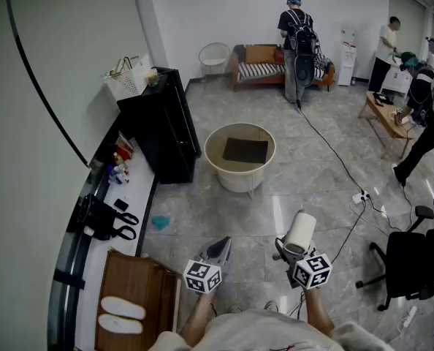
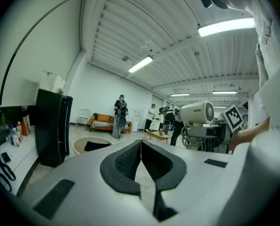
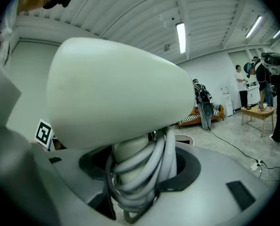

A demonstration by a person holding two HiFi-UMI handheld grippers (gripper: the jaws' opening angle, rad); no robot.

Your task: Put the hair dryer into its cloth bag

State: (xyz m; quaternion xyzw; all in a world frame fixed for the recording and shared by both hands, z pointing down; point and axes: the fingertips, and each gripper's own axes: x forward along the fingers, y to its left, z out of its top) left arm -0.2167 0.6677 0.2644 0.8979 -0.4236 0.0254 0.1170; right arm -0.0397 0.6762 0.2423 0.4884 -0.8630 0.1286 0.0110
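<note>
A white hair dryer [image 1: 300,232] stands upright in my right gripper [image 1: 290,252], low in the head view. In the right gripper view its barrel [image 3: 116,88] fills the frame, and my right gripper [image 3: 142,169] is shut on the handle with the grey cord [image 3: 147,166] wound around it. My left gripper [image 1: 219,248] is held level beside it, shut with nothing in it; its pads [image 2: 126,161] meet at the tips, and the dryer [image 2: 196,113] shows to its right. A dark cloth bag [image 1: 245,150] lies flat on a round beige tub [image 1: 239,172] on the floor ahead.
A black cabinet [image 1: 162,123] and a white counter [image 1: 126,196] with scissors [image 1: 123,222] run along the left wall. A wooden board [image 1: 133,298] is near left. A cable with a power strip [image 1: 360,197] crosses the floor; an office chair [image 1: 414,258] stands right. People stand at the back.
</note>
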